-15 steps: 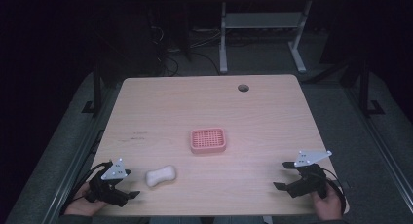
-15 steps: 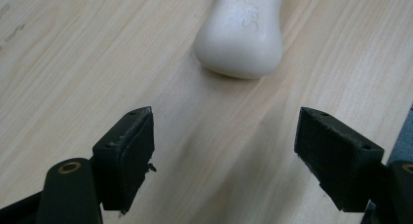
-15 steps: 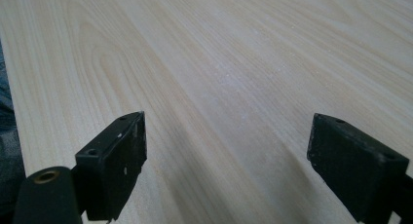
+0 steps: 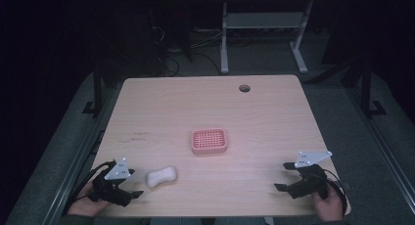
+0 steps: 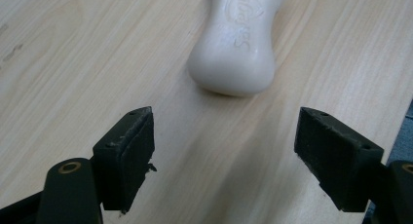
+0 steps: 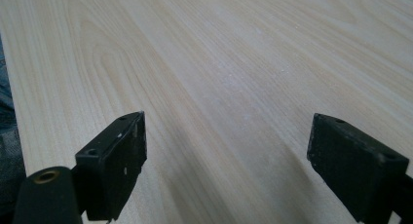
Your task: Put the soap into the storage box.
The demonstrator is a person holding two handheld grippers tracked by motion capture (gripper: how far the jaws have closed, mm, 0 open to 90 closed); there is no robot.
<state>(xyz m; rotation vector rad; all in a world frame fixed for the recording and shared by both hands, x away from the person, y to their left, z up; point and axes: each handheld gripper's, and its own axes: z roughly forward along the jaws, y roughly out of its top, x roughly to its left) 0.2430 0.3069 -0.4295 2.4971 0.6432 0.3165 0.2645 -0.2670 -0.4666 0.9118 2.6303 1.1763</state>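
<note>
White waisted soap bar (image 5: 234, 48), embossed lettering, perhaps glossy.

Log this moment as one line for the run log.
left gripper: open, aimed at soap, not touching | right gripper: open, over bare table | soap dish: empty, mid-table

soap dish (image 4: 209, 141) mid-table (image 4: 161, 107), soap bar (image 4: 162, 176) before it leftward, near left tool (image 4: 131, 184)
</note>
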